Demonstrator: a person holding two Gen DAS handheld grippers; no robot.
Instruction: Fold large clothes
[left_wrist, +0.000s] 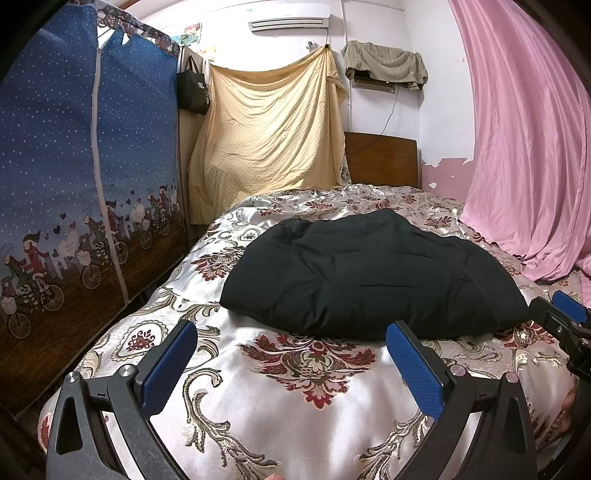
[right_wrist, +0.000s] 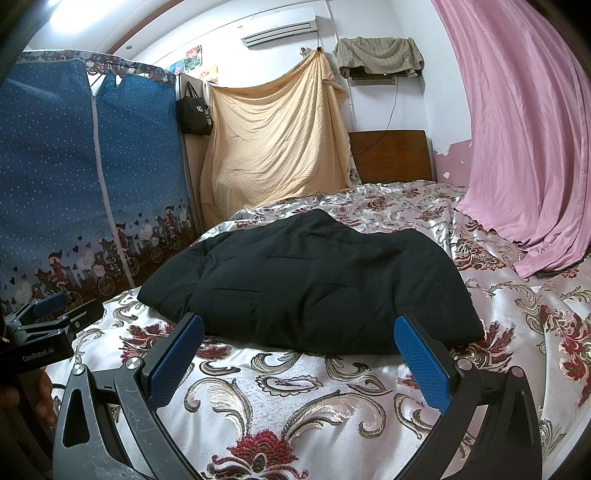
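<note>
A black padded garment (left_wrist: 373, 273) lies folded into a thick bundle on the floral satin bedspread (left_wrist: 295, 398). It also shows in the right wrist view (right_wrist: 314, 284). My left gripper (left_wrist: 291, 328) is open and empty, held just short of the bundle's near edge. My right gripper (right_wrist: 299, 321) is open and empty, its blue pads (right_wrist: 421, 354) level with the bundle's near edge. The right gripper also shows at the right edge of the left wrist view (left_wrist: 565, 321), and the left gripper at the left edge of the right wrist view (right_wrist: 55, 314).
A blue fabric wardrobe (left_wrist: 81, 177) stands along the bed's left side. A yellow cloth (left_wrist: 266, 140) hangs at the back, beside a wooden headboard (left_wrist: 380, 158). A pink curtain (left_wrist: 524, 133) drapes onto the bed at the right.
</note>
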